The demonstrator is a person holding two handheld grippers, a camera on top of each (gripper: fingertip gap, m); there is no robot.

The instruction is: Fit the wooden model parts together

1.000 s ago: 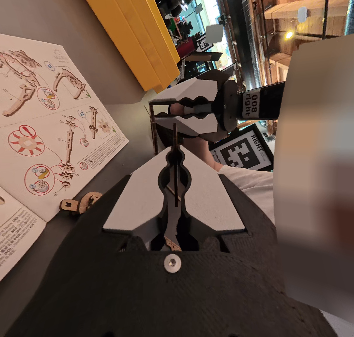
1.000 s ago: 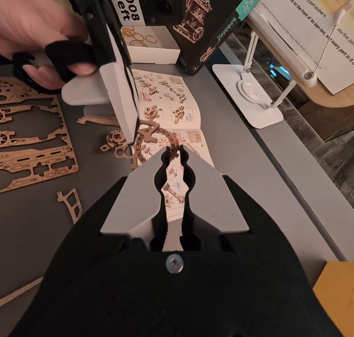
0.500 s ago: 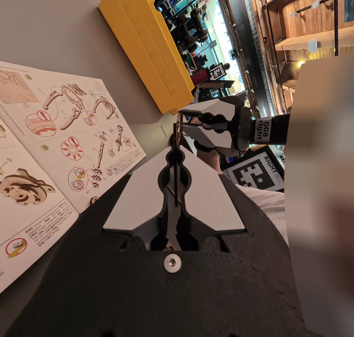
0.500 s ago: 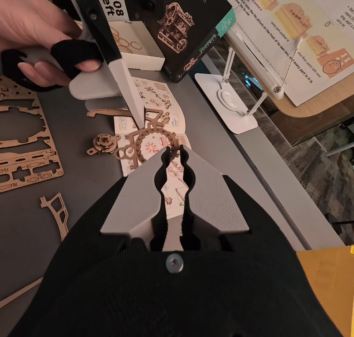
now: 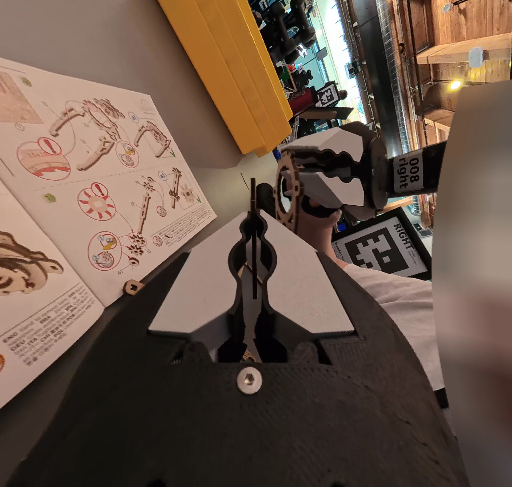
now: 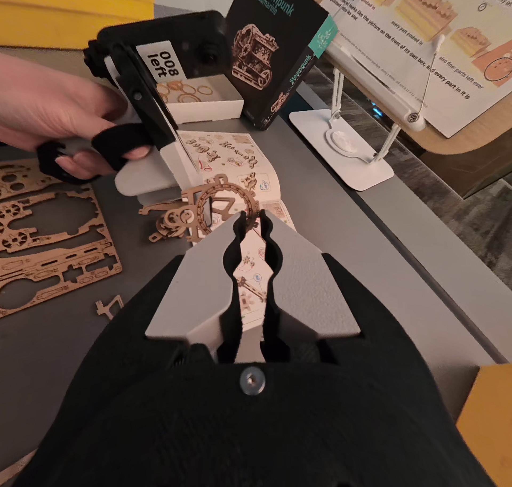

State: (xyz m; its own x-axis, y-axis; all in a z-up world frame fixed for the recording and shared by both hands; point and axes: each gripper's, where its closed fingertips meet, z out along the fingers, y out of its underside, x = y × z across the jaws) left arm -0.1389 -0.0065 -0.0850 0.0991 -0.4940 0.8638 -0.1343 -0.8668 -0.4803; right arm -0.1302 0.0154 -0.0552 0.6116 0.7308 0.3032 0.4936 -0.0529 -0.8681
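Since a second before, the two held parts had drawn apart, so the fit looked unfinished. The left hand-held gripper was pressed together on a thin flat dark-edged wooden piece. The right hand-held gripper pinched the rim of the round toothed wooden ring frame above the grey table, beside it.

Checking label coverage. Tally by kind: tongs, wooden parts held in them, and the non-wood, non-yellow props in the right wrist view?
Tongs: 2 (left tongs, right tongs)
Held wooden parts: 2 (flat part, ring part)
Booklet: 1
Black box: 1
White tray: 1
Stand: 1
Sign: 1
Total: 9
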